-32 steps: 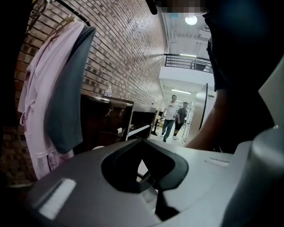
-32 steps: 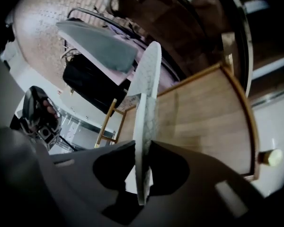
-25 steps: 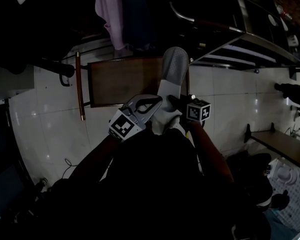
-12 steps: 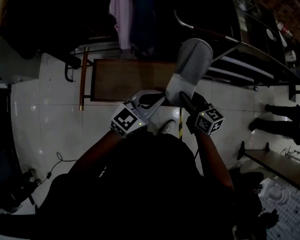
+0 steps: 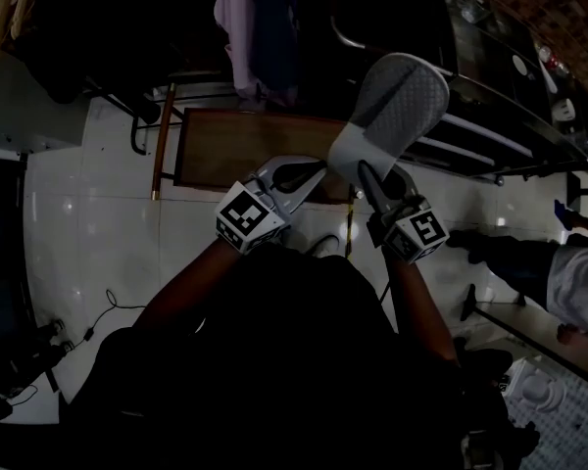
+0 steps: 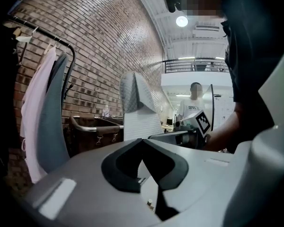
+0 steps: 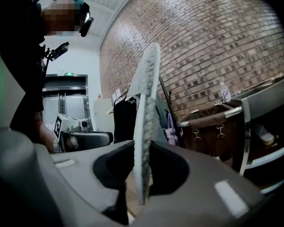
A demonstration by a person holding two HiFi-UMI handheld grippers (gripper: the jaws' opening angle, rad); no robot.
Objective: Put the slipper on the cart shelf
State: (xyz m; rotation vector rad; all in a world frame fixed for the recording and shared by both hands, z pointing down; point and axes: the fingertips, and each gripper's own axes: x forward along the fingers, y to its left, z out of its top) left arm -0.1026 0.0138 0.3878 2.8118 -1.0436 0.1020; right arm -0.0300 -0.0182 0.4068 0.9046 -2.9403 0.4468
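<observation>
Slipper (image 5: 397, 106) is being pinched at its heel end by the right gripper (image 5: 370, 176). In the right gripper view the sole is being shown edge-on between the jaws, with pads pressing on both sides. Slipper is being held in the air, toe end tilted up and away toward the cart (image 5: 529, 96), clear of every shelf (image 5: 465, 130).

Left gripper (image 5: 309, 171) is being held just beside the right one, on its left. Its jaws are pressed together and nothing is being gripped. Its tip is just beside the slipper heel; contact cannot be told.

Both grippers are being held above the white tiled floor (image 5: 88, 233), near a brown wooden board (image 5: 240, 145) below them. Cart is being shown right of the grippers in the head view, metal rail on top. Clothes (image 6: 40, 108) are being hung on a rack by the brick wall (image 6: 109, 56).
</observation>
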